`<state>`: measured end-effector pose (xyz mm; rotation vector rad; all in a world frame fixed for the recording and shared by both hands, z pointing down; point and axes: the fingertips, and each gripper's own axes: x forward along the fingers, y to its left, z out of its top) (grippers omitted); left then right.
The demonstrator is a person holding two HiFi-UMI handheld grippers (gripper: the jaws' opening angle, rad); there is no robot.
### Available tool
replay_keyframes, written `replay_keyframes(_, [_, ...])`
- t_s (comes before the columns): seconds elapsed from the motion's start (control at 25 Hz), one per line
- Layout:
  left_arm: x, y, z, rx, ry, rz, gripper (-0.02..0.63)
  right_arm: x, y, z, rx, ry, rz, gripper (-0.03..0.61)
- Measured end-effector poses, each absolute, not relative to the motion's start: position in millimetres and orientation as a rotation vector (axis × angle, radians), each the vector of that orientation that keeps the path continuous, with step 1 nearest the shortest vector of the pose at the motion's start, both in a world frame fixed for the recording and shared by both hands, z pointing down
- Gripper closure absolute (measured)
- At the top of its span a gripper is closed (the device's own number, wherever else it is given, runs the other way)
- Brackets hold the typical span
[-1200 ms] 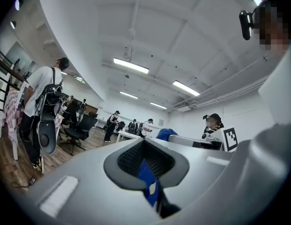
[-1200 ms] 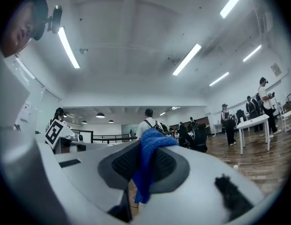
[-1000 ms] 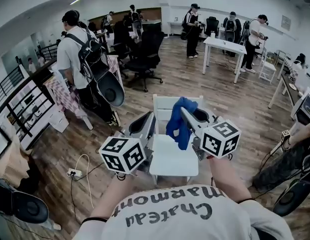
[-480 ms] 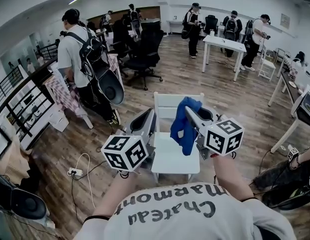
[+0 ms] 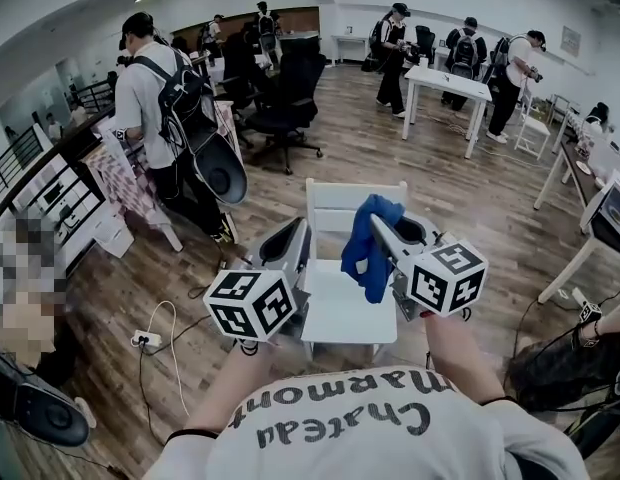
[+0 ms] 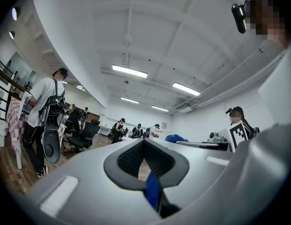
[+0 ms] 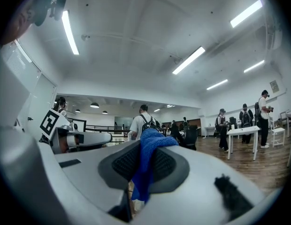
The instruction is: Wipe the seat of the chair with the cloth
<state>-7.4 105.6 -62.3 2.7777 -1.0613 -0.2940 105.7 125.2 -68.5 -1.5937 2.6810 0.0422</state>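
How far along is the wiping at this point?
Done: the blue cloth is picked up, clamped in the right gripper. In hand: it hangs over the white chair seat. Remaining: the wiping itself; contact with the seat isn't clear. The left gripper is shut, empty.

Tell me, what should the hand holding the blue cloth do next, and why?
Probably lower the right gripper until the cloth presses on the chair seat. Its jaws are clamped on the cloth, which seems to dangle over the white seat rather than lie flat on it, so wiping can't start yet.
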Motion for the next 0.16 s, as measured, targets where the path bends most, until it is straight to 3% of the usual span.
replay_keyframes(0.16, [-9.0,93.7,-61.7,2.766,-1.064,-0.285,0.605,105.8,113.1,-66.2,-1.611,2.683,0.019,0.525])
